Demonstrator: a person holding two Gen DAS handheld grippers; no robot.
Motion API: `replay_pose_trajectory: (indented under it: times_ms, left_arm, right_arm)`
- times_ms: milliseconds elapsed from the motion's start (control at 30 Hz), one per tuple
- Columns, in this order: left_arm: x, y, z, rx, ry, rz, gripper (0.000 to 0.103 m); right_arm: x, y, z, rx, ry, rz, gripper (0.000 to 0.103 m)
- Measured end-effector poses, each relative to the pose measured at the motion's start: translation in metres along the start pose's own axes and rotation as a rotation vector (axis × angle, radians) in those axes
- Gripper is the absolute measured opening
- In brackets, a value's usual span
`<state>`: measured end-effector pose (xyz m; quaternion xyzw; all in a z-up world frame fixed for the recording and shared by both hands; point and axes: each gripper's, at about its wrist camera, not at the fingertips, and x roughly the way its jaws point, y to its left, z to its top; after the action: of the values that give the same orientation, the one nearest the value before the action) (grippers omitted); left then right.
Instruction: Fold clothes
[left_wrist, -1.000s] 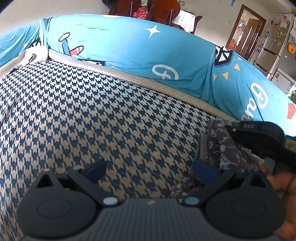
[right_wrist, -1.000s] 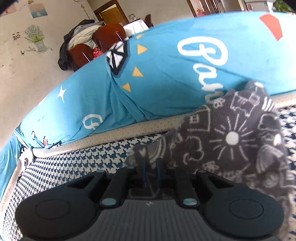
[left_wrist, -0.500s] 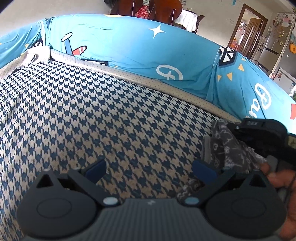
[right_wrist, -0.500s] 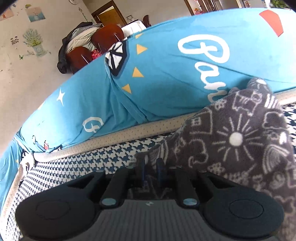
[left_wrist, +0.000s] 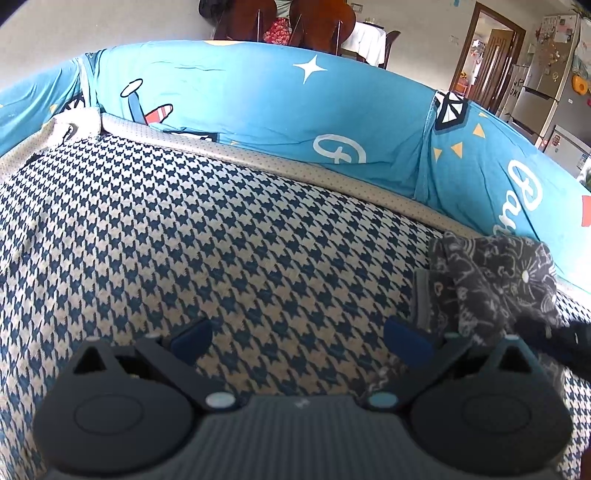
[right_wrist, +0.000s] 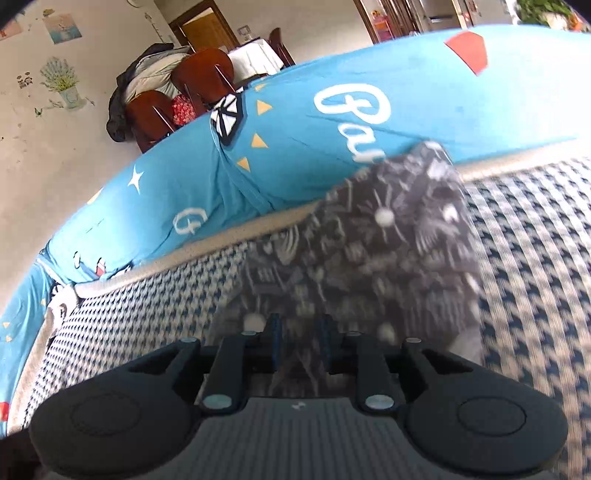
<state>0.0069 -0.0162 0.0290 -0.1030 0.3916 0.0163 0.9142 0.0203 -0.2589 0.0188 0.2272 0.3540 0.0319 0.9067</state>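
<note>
A dark grey garment (left_wrist: 491, 280) with white doodle print lies bunched at the right side of the houndstooth bed sheet (left_wrist: 221, 240). My left gripper (left_wrist: 299, 338) hovers low over the sheet, open, its blue pads (left_wrist: 192, 334) wide apart with only sheet between them; the garment's edge touches its right finger. In the right wrist view the same garment (right_wrist: 388, 236) hangs blurred in front of my right gripper (right_wrist: 300, 341), whose fingers stand close together with the cloth pinched between them. The right gripper (left_wrist: 554, 339) shows as a dark shape at the garment's lower right.
A blue padded bumper (left_wrist: 258, 110) with white stars and lettering walls the far side of the bed. Wooden chairs (right_wrist: 177, 99) and a doorway stand beyond it. The sheet stretches open to the left of the garment.
The right gripper has dropped lower and rightward with the garment, which now blurs from fast motion. The left gripper stays open and has barely moved.
</note>
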Motion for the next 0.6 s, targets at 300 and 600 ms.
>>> replay_pose_trajectory:
  times_ms: [300, 600]
  left_arm:
    - [-0.004, -0.001, -0.002, 0.020, -0.022, 0.009, 0.103]
    - [-0.002, 0.004, -0.001, 0.008, -0.018, 0.017, 0.103]
  right_arm:
    - [-0.018, 0.010, -0.025, -0.040, 0.048, 0.049, 0.033]
    - [-0.006, 0.024, -0.041, -0.157, 0.048, -0.009, 0.025]
